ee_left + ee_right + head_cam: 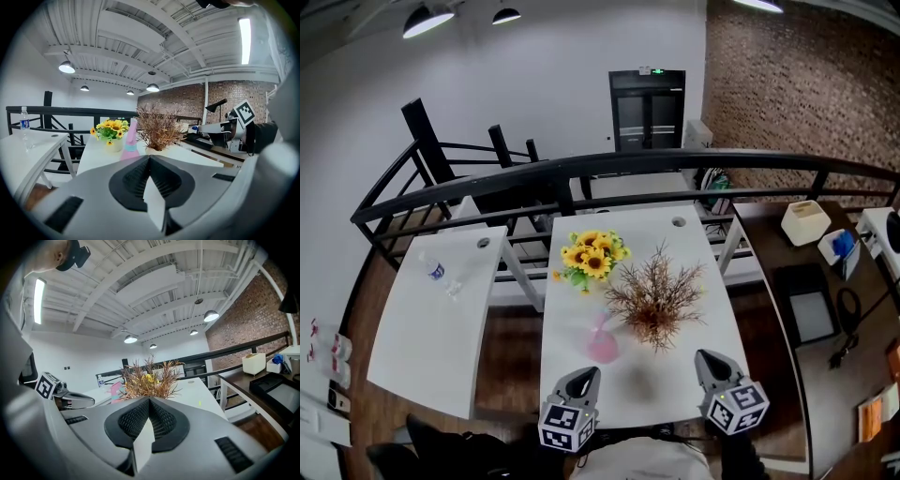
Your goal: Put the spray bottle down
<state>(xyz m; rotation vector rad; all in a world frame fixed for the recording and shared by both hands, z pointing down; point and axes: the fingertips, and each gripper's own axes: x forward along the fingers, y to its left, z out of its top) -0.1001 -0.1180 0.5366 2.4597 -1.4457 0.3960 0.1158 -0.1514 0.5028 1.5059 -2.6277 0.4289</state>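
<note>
Two hand-held grippers hover at the near edge of the white tabletop (694, 239). The left hand-held gripper (586, 373) has its jaws pressed together with nothing between them, as its own view shows, and the right hand-held gripper (705, 356) is likewise closed and empty.

The pink spray bottle (602, 342) stands upright on the tabletop, free of both tools. It is near the left hand-held gripper, just ahead of its tip and a little to its right, and well apart from the right hand-held gripper.

Beyond the bottle stand a pot of sunflowers (592, 258) and, beside it to the right, a dried brown plant (656, 298). In the left gripper view the spray bottle (131, 140) rises between those two plants, just above the closed jaws.
</note>
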